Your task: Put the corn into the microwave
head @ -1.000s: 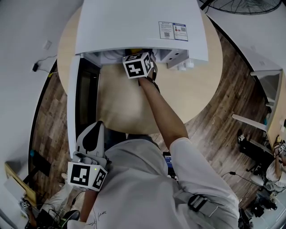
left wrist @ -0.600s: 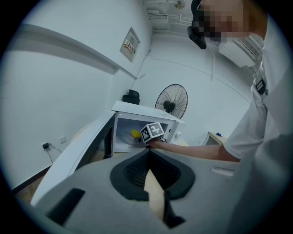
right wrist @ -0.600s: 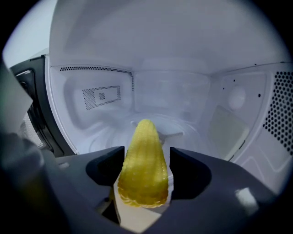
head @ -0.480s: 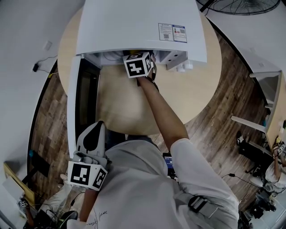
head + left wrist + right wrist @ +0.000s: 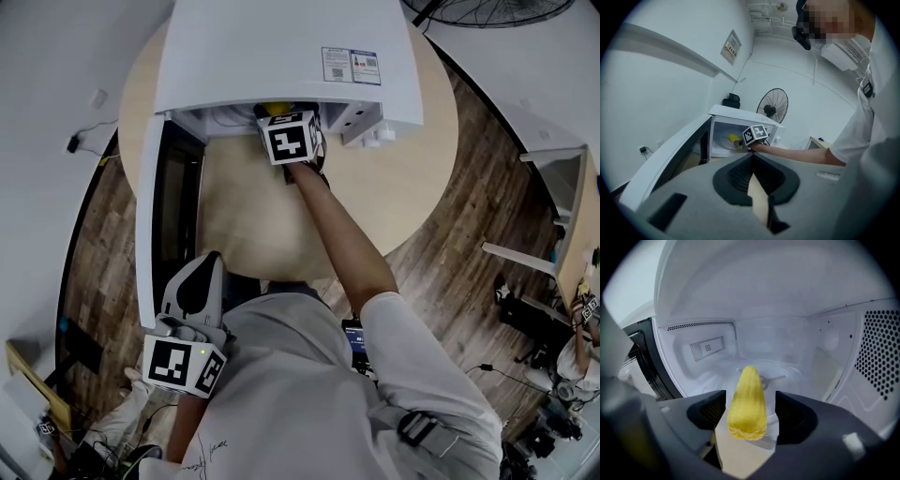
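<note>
Yellow corn lies inside the microwave, right between the two fingers of the right gripper. Its blunt cut end is nearest the finger roots and its narrow tip points away past the fingertips toward the back wall. These fingers are spread wide, and a sliver of white floor shows on each side between pad and cob, so neither pad presses on the corn. Ahead of the fingertips is the round glass tray. To the left of the fingers is the dark edge of the door, and to their right the perforated side wall.

In the head view the door hangs open on the left, above the left gripper. That gripper is held low near the person's body, well apart from the corn. Its fingers meet at the tips with nothing between them, and the microwave sits beyond their tips on the round wooden table.
</note>
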`<state>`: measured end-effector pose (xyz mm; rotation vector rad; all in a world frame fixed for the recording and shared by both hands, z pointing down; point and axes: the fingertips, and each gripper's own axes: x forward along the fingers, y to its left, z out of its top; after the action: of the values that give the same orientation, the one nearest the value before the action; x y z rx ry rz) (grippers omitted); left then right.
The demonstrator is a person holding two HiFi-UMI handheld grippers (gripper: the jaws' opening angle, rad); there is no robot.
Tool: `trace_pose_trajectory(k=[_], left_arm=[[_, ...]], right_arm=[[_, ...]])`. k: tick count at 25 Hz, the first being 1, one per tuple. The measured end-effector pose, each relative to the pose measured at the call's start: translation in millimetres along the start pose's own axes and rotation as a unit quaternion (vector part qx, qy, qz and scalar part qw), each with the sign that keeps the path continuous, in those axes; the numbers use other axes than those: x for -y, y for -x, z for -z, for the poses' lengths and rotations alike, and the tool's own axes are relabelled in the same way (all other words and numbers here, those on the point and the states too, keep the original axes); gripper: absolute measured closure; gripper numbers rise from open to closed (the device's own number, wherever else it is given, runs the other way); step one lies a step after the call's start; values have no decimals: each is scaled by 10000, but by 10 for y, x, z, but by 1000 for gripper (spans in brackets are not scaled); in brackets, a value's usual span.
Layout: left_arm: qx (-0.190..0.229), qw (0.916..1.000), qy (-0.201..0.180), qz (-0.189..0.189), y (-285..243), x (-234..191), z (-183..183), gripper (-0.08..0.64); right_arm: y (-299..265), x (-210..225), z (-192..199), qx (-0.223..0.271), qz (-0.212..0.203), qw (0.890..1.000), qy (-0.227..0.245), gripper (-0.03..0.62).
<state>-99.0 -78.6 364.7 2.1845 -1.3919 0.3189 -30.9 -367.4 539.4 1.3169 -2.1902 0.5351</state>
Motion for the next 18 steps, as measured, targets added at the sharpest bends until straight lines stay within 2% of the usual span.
trace_pose_trajectory(k=[6,18], left_arm=[[15,9999,-33,94,21,131,29,571],[188,9995,-96,224,37,338,-22,572]], right_arm=[[148,7,-5,121,-37,9999,-52,268],[442,99,52,137,-221,9995,-163,334]])
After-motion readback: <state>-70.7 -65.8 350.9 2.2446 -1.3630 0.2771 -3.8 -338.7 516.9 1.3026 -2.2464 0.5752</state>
